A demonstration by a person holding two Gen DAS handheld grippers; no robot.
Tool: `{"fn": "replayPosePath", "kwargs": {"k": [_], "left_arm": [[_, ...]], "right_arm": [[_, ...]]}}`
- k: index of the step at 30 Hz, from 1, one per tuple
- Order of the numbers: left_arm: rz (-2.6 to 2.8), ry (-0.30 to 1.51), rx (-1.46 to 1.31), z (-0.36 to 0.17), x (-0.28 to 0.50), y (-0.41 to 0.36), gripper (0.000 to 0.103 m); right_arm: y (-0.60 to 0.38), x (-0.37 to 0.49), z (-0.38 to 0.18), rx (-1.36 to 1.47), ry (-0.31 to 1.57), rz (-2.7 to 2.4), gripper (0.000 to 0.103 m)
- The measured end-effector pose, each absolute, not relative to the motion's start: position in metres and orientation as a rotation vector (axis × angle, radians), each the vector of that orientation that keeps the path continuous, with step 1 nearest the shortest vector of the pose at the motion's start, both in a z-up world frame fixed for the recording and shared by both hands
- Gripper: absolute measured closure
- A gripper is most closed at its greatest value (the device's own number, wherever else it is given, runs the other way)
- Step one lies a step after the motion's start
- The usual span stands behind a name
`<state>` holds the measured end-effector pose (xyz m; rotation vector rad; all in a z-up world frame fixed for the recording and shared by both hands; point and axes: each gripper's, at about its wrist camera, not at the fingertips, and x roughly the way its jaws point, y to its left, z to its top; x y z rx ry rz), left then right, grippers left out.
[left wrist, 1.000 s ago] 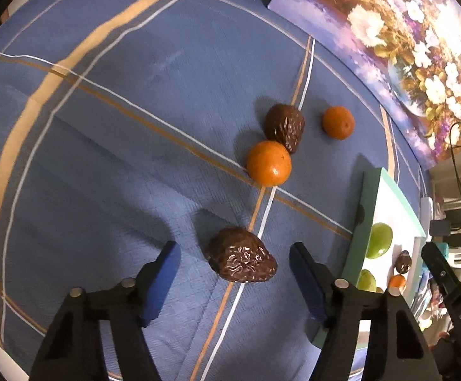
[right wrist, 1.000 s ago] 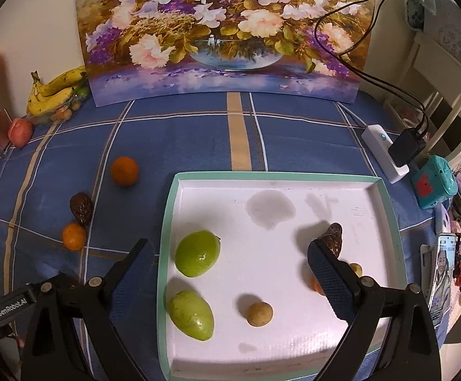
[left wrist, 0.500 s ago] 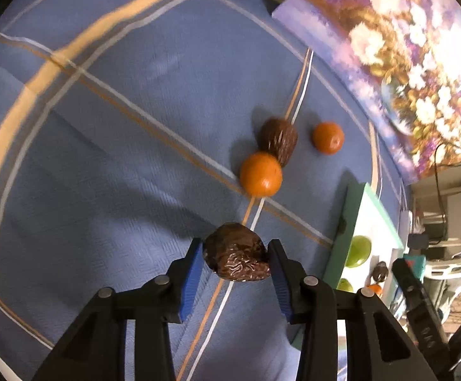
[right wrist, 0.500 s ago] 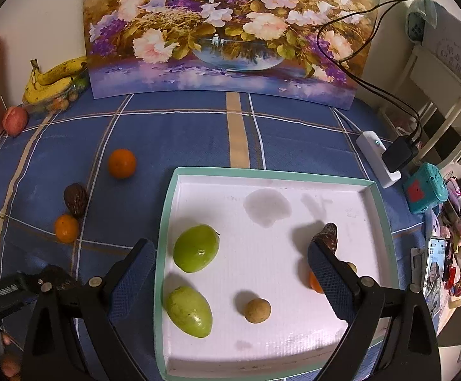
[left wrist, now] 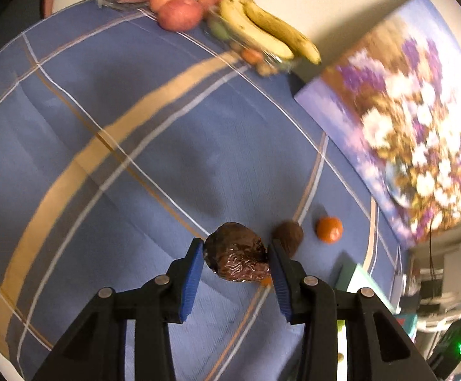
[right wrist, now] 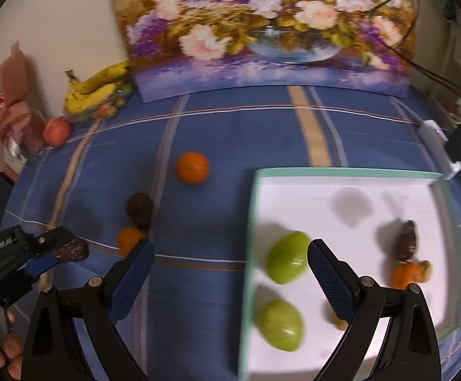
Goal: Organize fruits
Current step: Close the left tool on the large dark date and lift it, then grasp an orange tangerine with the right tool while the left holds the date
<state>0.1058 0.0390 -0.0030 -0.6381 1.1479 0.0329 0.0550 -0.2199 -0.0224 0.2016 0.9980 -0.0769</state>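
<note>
I see the blue plaid tablecloth (right wrist: 237,133) spread wide and bare between the flower painting (right wrist: 262,25) at the table's back edge and the white tray (right wrist: 373,197) toward its right side. The tray's teal left rim runs between my right gripper (right wrist: 229,273) fingers, which stand wide apart over it, holding nothing. Two green fruits (right wrist: 287,257) lie just inside that rim. My left gripper (left wrist: 236,262) is clamped on the wrinkled brown fruit (left wrist: 237,257), lifted above the cloth. Near it lie another brown fruit (left wrist: 287,235) and an orange (left wrist: 329,229), left of the tray.
</note>
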Motion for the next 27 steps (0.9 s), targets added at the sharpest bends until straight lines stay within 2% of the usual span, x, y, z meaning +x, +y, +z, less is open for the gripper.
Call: {"fn": "replayPosePath", "kwargs": {"k": [4, 6, 10, 12, 22, 25, 27], "left_arm": [[0.082, 1.133, -0.678, -0.007, 0.116, 0.062, 0.06], [0.097, 1.131, -0.688, -0.01, 0.12, 0.07, 0.06], [0.118, 1.13, -0.693, -0.014, 0.127, 0.082, 0.06], [0.117, 1.129, -0.695, -0.015, 0.131, 0.084, 0.059], [0.108, 1.133, -0.758, -0.02, 0.131, 0.095, 0.059], [0.1, 1.128, -0.766, -0.021, 0.13, 0.097, 0.06], [0.087, 1.129, -0.785, -0.022, 0.13, 0.098, 0.059]], "right_arm": [[-0.2, 0.066, -0.026, 0.231, 0.996, -0.001, 0.007], [-0.191, 0.071, -0.029, 0.24, 1.006, 0.029, 0.015], [-0.173, 0.087, -0.042, 0.28, 1.052, 0.079, 0.023], [-0.163, 0.095, -0.049, 0.283, 1.073, 0.096, 0.032], [-0.126, 0.116, -0.072, 0.189, 1.15, 0.097, 0.047], [-0.124, 0.12, -0.08, 0.192, 1.168, 0.084, 0.055], [-0.126, 0.119, -0.082, 0.203, 1.171, 0.091, 0.067]]}}
